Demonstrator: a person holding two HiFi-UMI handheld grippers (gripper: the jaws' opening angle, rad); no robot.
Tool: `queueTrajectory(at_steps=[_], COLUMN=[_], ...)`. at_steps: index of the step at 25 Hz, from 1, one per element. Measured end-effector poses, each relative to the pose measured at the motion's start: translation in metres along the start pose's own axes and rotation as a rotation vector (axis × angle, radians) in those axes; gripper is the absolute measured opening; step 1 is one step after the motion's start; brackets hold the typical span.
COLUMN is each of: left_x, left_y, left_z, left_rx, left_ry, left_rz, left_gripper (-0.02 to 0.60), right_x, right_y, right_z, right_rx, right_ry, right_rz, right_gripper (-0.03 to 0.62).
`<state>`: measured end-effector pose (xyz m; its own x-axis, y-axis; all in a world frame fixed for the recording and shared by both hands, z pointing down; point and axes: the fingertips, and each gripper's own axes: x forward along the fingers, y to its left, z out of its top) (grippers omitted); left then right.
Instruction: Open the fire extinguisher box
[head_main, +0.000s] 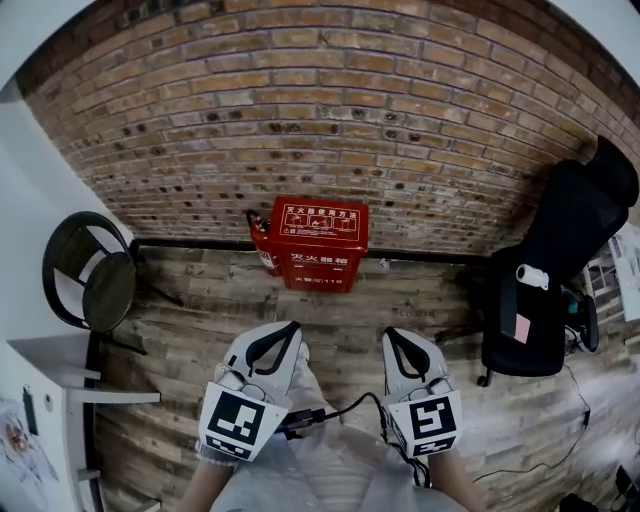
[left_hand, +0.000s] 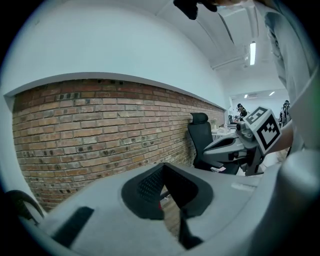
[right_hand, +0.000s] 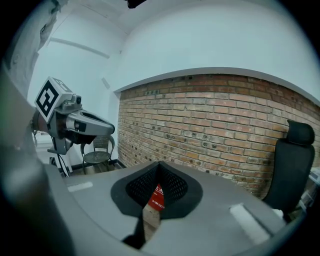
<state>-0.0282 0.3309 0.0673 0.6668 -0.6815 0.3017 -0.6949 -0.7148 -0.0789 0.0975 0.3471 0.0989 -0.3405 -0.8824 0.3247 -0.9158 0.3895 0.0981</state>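
Observation:
The red fire extinguisher box (head_main: 318, 243) stands on the wooden floor against the brick wall, its white-lettered lid down. Both grippers hover side by side well short of it, pointing toward it. My left gripper (head_main: 291, 328) has its jaws together with nothing between them; in the left gripper view (left_hand: 163, 169) the tips meet. My right gripper (head_main: 392, 335) is shut and empty too. In the right gripper view (right_hand: 159, 167) a sliver of the red box (right_hand: 157, 196) shows through the slit below the tips.
A round black chair (head_main: 90, 272) stands at the left by a white wall. A black office chair (head_main: 555, 270) sits at the right near a desk. A black cable (head_main: 345, 408) hangs between the grippers. The brick wall (head_main: 320, 110) closes the far side.

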Motion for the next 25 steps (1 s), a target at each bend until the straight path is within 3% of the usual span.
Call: queueTrajectory(at_steps=[12, 25], left_x=[0.086, 0.151], left_y=[0.104, 0.204], left_z=[-0.005, -0.008], left_rx=[-0.029, -0.051], left_ry=[0.055, 0.078], left_rz=[-0.041, -0.119], left_gripper=[-0.002, -0.002], right_x=[0.123, 0.234], right_y=[-0.035, -0.041], right_z=[0.019, 0.037], right_rx=[0.029, 0.06], right_ry=[0.065, 0.157], right_rz=[-0.009, -0.038], right_gripper=[0.008, 0.008])
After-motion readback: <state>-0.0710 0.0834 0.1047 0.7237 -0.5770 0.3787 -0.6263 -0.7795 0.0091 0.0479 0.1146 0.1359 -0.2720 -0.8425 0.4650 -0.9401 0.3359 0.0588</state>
